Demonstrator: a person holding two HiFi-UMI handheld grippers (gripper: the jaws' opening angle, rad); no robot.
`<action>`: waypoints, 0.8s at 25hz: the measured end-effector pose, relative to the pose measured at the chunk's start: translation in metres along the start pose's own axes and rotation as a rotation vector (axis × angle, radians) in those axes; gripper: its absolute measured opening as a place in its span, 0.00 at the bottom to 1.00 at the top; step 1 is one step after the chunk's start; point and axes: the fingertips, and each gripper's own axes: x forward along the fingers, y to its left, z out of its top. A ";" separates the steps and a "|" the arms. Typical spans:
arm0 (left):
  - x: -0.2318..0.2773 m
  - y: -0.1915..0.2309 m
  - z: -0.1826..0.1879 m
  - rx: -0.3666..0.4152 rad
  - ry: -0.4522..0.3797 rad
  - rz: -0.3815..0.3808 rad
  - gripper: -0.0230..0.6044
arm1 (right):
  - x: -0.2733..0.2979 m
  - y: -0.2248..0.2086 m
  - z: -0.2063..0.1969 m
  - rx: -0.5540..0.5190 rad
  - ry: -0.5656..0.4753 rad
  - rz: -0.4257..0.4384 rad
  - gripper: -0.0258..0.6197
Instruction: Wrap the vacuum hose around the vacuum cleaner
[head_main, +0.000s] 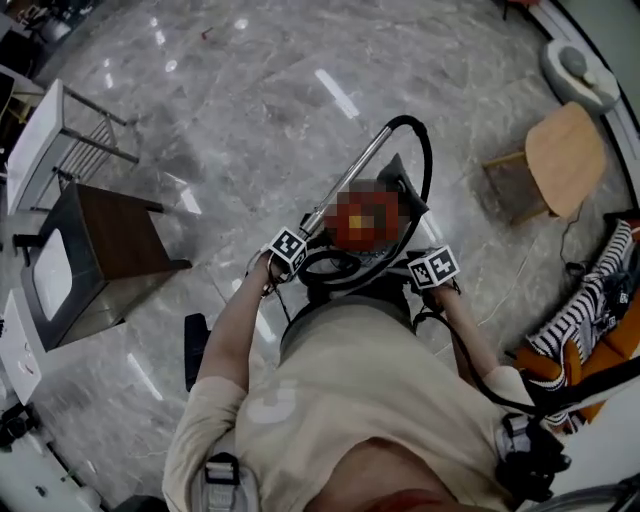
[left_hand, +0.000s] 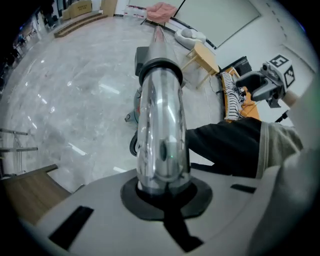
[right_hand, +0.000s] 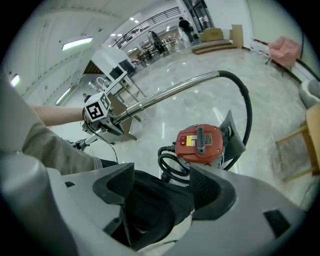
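The red vacuum cleaner (head_main: 372, 232) stands on the marble floor just in front of the person. Its chrome wand (head_main: 350, 178) slants up and away, and the black hose (head_main: 427, 160) arcs from the wand's far end back down to the body. My left gripper (left_hand: 162, 192) is shut on the wand's (left_hand: 160, 125) near end. Out at the right my right gripper (right_hand: 162, 192) is open, with only dark trouser cloth showing behind the gap. Beyond it sit the vacuum (right_hand: 201, 142), a black coil (right_hand: 169, 162) at its base and the hose (right_hand: 246, 102).
A wooden chair (head_main: 560, 160) stands to the right and a dark side table (head_main: 105, 245) to the left, with a white rack (head_main: 45, 140) behind it. Striped cloth (head_main: 590, 300) lies on an orange seat at the far right. Open marble floor (head_main: 250, 90) stretches ahead.
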 end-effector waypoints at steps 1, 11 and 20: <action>-0.001 0.009 -0.008 -0.008 0.004 0.007 0.04 | 0.003 0.010 -0.003 0.023 -0.012 -0.005 0.58; 0.005 0.014 -0.089 -0.075 0.024 -0.004 0.04 | -0.008 0.095 -0.015 0.152 -0.226 0.198 0.57; -0.009 -0.023 -0.072 -0.003 0.023 0.123 0.04 | -0.008 0.138 0.038 -0.343 -0.211 0.238 0.57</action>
